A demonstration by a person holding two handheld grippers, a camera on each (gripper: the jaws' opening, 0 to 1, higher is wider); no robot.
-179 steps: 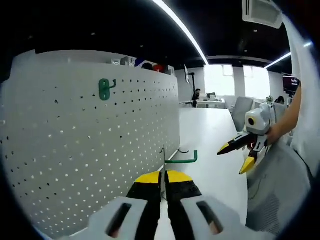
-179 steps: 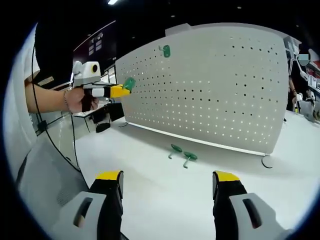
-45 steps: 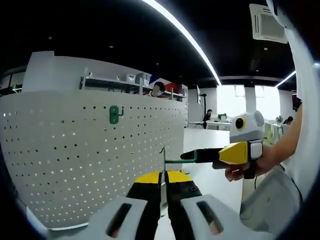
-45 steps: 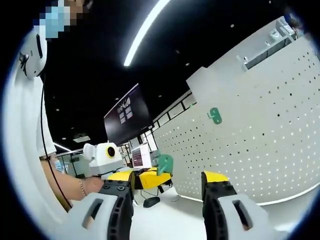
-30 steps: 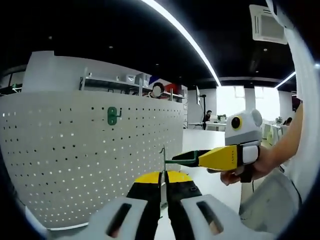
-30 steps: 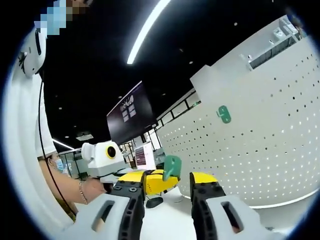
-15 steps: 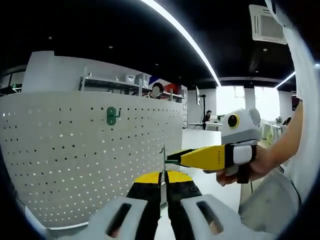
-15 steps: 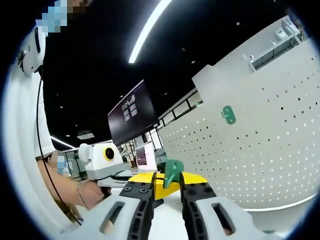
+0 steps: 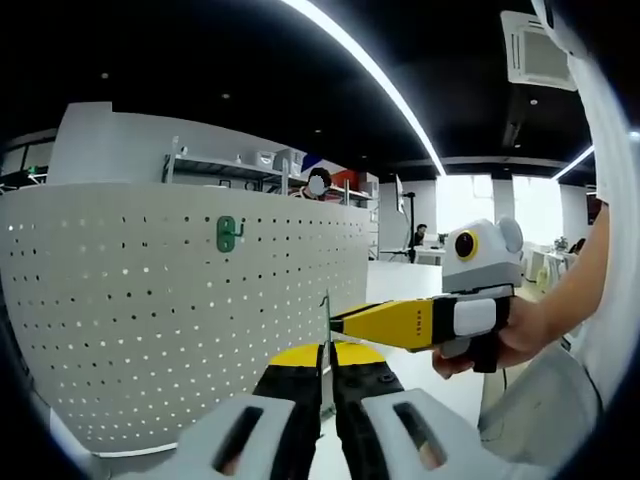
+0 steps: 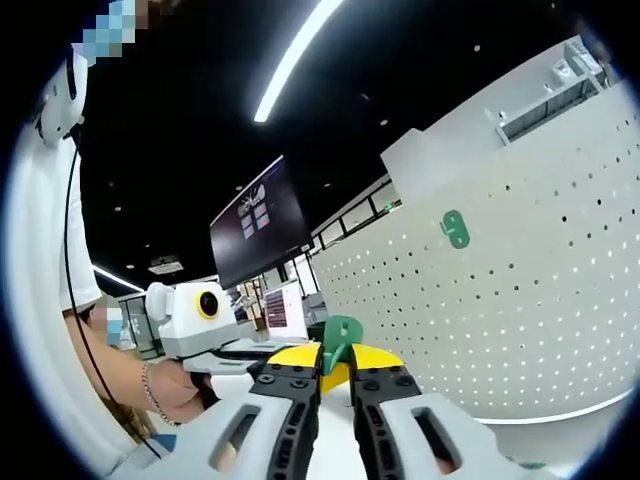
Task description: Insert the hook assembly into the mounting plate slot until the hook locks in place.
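Observation:
The hook assembly (image 9: 326, 318) is a thin metal plate with a green arm. My left gripper (image 9: 327, 352) is shut on the plate's lower edge. From the right, my right gripper (image 9: 342, 318) reaches in with its yellow jaws shut over the green arm, hiding most of it. In the right gripper view the green hook (image 10: 340, 336) stands pinched in my right gripper (image 10: 336, 362), with the left gripper (image 10: 262, 352) coming in from the left in a hand. The white perforated mounting plate (image 9: 150, 330) stands upright to the left, apart from the hook. Another green hook (image 9: 229, 234) hangs on it.
The mounting plate (image 10: 520, 320) fills the right of the right gripper view, with the mounted green hook (image 10: 455, 229) high on it. A person's hand and forearm (image 9: 540, 320) hold the right gripper. A white tabletop (image 9: 400, 290) runs behind, with a dark ceiling and light strips above.
The right gripper's jaws, open a second ago, have closed on the hook's green arm and slid further over it towards the left gripper. The left gripper has kept its hold.

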